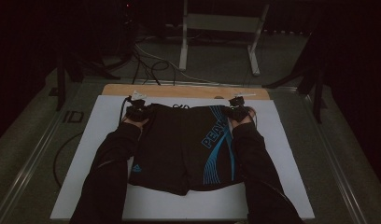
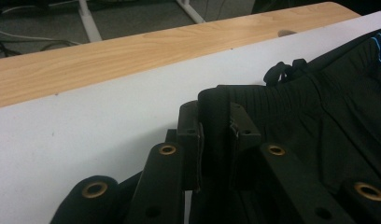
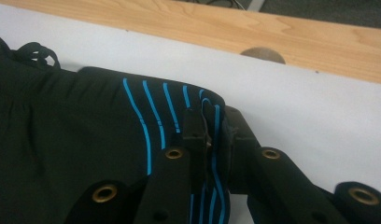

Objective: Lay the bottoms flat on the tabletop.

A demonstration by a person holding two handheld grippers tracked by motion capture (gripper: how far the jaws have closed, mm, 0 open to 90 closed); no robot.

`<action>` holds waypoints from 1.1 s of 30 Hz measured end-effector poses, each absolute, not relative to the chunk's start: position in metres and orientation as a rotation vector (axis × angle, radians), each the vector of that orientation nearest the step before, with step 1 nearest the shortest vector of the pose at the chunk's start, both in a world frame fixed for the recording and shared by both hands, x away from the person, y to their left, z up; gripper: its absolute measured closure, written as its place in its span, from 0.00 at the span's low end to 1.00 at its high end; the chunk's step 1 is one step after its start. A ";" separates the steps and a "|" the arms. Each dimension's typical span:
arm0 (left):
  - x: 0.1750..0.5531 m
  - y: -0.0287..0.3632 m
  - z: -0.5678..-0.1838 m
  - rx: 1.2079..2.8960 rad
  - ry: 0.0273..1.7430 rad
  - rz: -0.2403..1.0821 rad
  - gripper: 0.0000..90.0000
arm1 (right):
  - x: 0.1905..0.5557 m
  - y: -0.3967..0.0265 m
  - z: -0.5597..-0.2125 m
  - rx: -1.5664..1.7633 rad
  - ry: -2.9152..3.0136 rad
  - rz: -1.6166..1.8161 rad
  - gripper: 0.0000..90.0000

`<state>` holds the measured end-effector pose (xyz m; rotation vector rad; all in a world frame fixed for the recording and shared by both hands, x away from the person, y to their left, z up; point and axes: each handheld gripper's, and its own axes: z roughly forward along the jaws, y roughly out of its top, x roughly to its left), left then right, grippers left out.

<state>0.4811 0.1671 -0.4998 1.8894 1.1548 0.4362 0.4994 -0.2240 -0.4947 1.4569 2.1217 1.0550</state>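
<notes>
Two grippers clamped on shorts (image 1: 179, 149)
Left gripper (image 2: 215, 140) pinches the waistband's left corner, right gripper (image 3: 212, 140) its blue-striped right corner; shorts lie flat on the white board (image 1: 282, 154), waistband toward its far edge.

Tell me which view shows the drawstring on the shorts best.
The left gripper view: the drawstring lies knotted at the waistband, clear against the white board. The right gripper view catches its loops at the frame's edge; the high view shows a tiny dark squiggle.
</notes>
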 end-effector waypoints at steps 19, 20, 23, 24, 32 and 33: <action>0.478 0.161 -0.494 1.877 1.175 0.371 0.17 | 0.501 -0.226 -0.501 1.494 2.057 1.100 0.31; 0.478 0.161 -0.493 1.872 1.174 0.357 0.17 | 0.500 -0.226 -0.500 1.491 2.054 1.110 0.27; 0.477 0.161 -0.491 1.906 1.161 0.332 0.06 | 0.498 -0.225 -0.499 1.451 2.103 1.141 0.16; 0.476 0.161 -0.490 1.910 1.153 0.319 0.03 | 0.497 -0.224 -0.499 1.447 2.119 1.152 0.15; 0.470 0.160 -0.483 1.931 1.102 0.276 0.00 | 0.493 -0.218 -0.497 1.386 2.203 1.159 0.11; 0.469 0.158 -0.481 1.940 1.091 0.267 0.00 | 0.493 -0.218 -0.496 1.379 2.224 1.166 0.12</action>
